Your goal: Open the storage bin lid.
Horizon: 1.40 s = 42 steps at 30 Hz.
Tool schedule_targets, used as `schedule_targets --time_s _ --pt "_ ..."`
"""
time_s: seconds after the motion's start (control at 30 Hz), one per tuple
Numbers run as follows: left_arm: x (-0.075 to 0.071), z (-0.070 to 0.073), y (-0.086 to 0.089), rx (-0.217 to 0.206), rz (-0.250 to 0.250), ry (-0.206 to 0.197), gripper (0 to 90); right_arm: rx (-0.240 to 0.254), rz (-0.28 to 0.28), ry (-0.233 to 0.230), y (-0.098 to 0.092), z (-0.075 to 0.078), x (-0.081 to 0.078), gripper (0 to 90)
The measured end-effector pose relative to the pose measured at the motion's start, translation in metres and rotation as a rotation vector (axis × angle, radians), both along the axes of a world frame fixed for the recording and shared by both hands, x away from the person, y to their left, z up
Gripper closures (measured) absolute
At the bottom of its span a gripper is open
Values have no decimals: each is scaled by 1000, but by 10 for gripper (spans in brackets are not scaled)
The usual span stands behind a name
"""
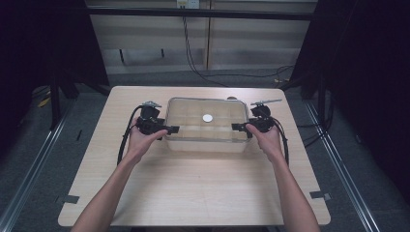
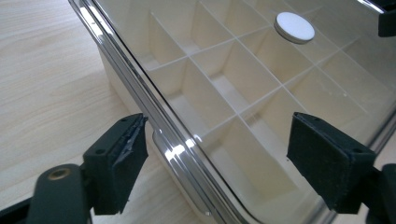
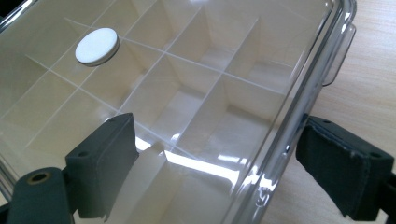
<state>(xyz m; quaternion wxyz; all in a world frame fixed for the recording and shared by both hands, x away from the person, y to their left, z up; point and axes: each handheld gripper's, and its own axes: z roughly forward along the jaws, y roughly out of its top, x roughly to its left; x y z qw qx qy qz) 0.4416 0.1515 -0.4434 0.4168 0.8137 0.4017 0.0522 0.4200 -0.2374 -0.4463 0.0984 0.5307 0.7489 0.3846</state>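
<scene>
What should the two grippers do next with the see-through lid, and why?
Probably close both grippers. The left gripper and right gripper stand open astride opposite edges of the clear lid on the divided box, pads not yet pressing, so gripping comes before lifting.

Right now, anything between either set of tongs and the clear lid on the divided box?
Nothing visible. The left tongs and right tongs each stand open astride an end edge of the clear lid, with no object between pads and rim.

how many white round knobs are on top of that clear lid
1: a white knob sits at the middle of the clear lid, above where the box's inner dividers cross, between the two claws at its ends.
</scene>
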Motion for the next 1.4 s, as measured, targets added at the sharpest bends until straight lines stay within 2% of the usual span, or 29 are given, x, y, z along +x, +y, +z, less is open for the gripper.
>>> schedule_targets --time_s 0.13,0.2,0.33,0.4,0.57,0.7,0.83,1.0,1.1,1.17,1.33,1.37,1.4 --pt "3 0 1 -7 1 9 197 8 -6 14 2 -1 2 108" --pt "6 1 2 3 -9 8 205 6 -10 23 3 0 3 103" --pt "9 1 -3 10 -12 22 166 5 -8 24 4 -2 3 85" --pt "9 1 -4 21 -14 16 154 5 -9 24 5 -2 4 83" --pt "14 -1 -6 3 -25 40 142 1 -8 17 5 -3 5 75" --pt "18 -1 -7 10 -33 63 133 8 -21 20 6 -4 7 69" --pt "18 -1 -7 6 -35 62 134 29 -30 27 5 -6 8 67" --pt "18 -1 -6 -8 -34 75 155 20 -36 15 6 -6 7 69" --pt "16 0 -4 -6 -30 56 183 4 -50 -1 9 -5 6 70" --pt "14 1 -2 -14 -20 24 226 5 -62 -25 9 -5 5 77" --pt "12 2 0 -20 -17 14 262 6 -79 -38 10 -5 4 83" --pt "12 2 1 -20 -20 15 266 -8 -90 -59 10 -4 2 104" --pt "12 2 2 -23 -23 12 266 -8 -90 -59 10 -4 2 104"
